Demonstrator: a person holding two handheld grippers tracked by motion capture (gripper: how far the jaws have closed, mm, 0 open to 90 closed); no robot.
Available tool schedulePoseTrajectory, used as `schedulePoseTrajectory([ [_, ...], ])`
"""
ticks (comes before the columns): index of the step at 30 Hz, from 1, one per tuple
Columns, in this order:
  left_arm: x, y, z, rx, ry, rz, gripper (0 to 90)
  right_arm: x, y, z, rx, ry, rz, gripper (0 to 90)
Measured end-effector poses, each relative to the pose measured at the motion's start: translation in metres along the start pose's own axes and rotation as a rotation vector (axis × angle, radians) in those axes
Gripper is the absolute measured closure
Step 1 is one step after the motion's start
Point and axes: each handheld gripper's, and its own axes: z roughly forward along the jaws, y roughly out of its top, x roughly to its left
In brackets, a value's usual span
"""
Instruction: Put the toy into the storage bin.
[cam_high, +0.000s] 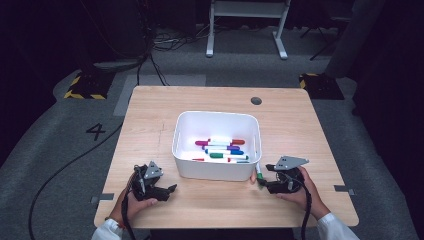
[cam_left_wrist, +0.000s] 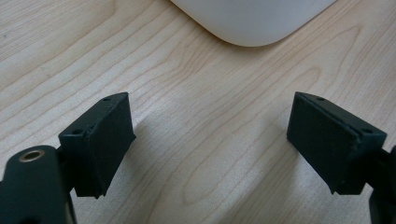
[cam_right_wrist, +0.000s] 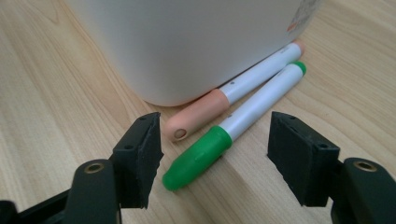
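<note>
The right hand-held gripper (cam_right_wrist: 212, 156), jaws wide and empty, straddles the green marker (cam_right_wrist: 233, 128) lying on the surface beside the peach marker (cam_right_wrist: 219, 100), touching the white bin (cam_right_wrist: 187, 42); closing could pinch both; the left hand-held gripper (cam_left_wrist: 210, 140) gapes idle.

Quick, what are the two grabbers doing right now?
Left gripper: open, holding nothing.
Right gripper: open around the green marker, not holding it.

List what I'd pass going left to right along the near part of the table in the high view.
Left gripper → white bin → green marker → right gripper.
</note>
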Motion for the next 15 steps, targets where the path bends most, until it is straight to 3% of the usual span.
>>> schedulePoseTrajectory([
  [10, 0.000, 0.000, 0.000, 0.001, -0.001, 0.000, 14.7, -0.011, -0.010, 0.011, 0.039, -0.061, 0.059, 38.8],
  [15, 0.000, 0.000, 0.000, 0.000, 0.000, 0.000, 14.7, -0.024, -0.017, 0.010, 0.054, -0.099, 0.106, 45.6],
])
